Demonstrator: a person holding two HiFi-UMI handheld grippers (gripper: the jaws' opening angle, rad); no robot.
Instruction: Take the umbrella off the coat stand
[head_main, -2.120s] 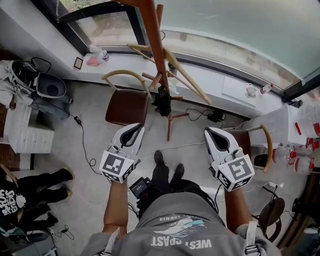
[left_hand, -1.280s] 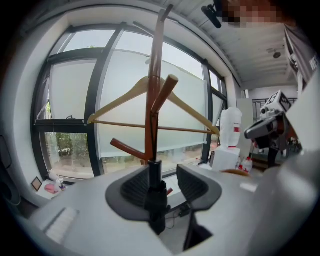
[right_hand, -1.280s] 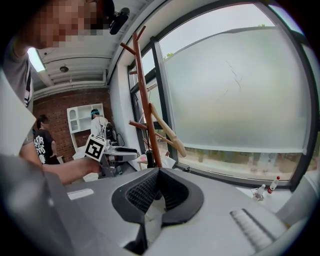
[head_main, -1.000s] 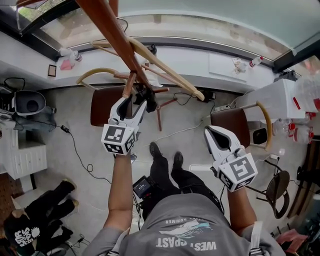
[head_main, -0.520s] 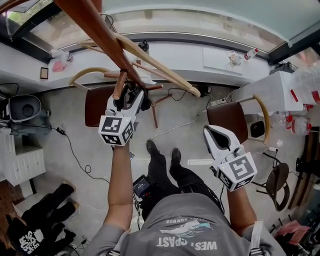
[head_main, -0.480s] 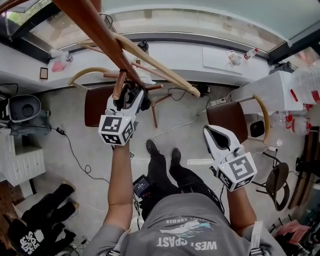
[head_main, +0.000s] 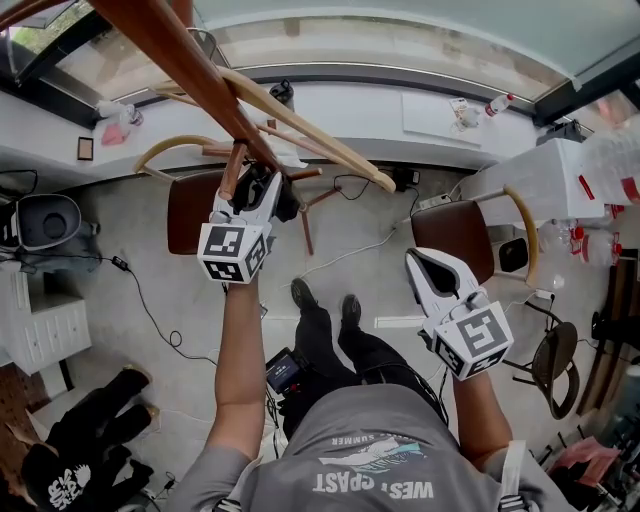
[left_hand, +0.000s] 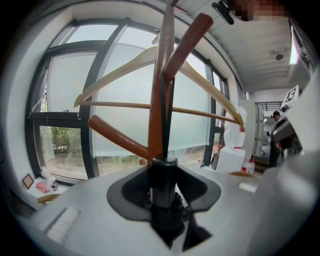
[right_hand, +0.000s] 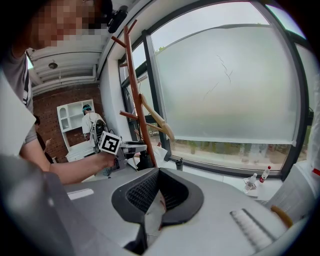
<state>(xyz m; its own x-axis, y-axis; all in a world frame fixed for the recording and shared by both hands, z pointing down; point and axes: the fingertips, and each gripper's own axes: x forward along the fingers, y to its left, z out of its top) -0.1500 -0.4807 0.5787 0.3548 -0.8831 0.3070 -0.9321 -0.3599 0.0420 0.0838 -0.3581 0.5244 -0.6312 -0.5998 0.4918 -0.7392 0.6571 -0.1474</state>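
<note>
Left gripper view: left gripper (left_hand: 164, 174) has its fingers around the black umbrella (left_hand: 164, 197), which hangs right against the coat stand (left_hand: 156, 100), just below where its lower peg (left_hand: 117, 136) joins the pole. The fingers have just been closing and now seem to press on the umbrella's folded body near their tips. Right gripper (head_main: 420, 265) is held low and well away from the coat stand, fingers pressed together with nothing in them.

Risks, as judgement:
- The grip sits near the fingertips, not deep, so the umbrella could slip or swing out if it is pulled fast.
- How the umbrella hangs on the coat stand is hidden, whether by a loop or a handle. A straight pull away from the coat stand could snag it on a peg. It probably needs lifting first.
- A snagged pull would drag the coat stand itself, which could rock or tip toward the person.
- Pale wooden hangers (head_main: 310, 125) hang on the coat stand above the umbrella, and an upward lift could knock one off.
- The right gripper is too far from the coat stand to steady it.
</note>
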